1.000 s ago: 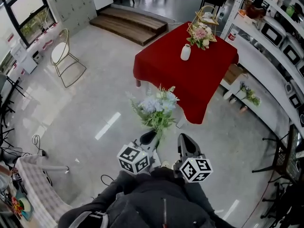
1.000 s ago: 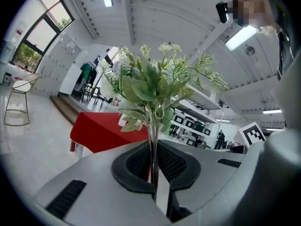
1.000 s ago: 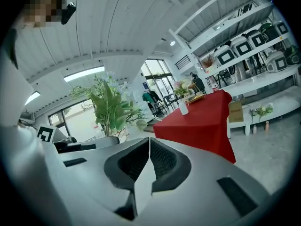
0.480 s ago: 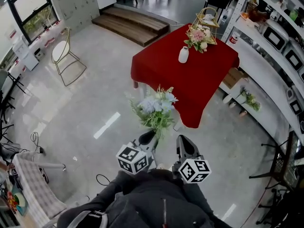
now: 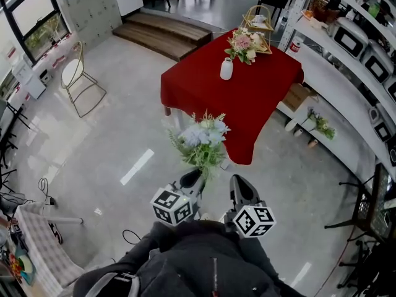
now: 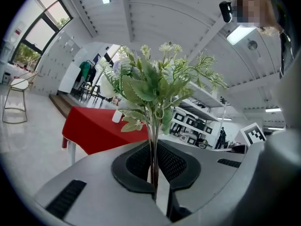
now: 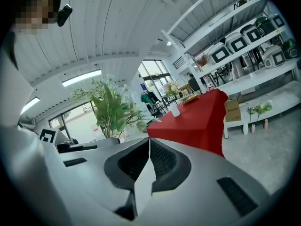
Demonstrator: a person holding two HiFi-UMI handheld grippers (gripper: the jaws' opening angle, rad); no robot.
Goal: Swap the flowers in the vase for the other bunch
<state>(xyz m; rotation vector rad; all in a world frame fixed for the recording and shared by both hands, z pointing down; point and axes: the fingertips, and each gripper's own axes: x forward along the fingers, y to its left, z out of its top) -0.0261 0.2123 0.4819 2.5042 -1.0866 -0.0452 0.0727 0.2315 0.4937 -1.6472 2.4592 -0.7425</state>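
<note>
2 grippers: left gripper [image 5: 193, 179] clamps stems [image 6: 153, 166] of the blue bouquet [image 5: 201, 140]; right gripper [image 5: 242, 188] clenched, empty. Thin stems may slip, dropping it.

The left claw [image 5: 192, 180] and right claw [image 5: 240, 188] sit side by side before the chest, near level, both pointing to 12 o'clock. The left pinches thin flower stems [image 6: 153, 147]. The right is closed, apparently on nothing.
</note>
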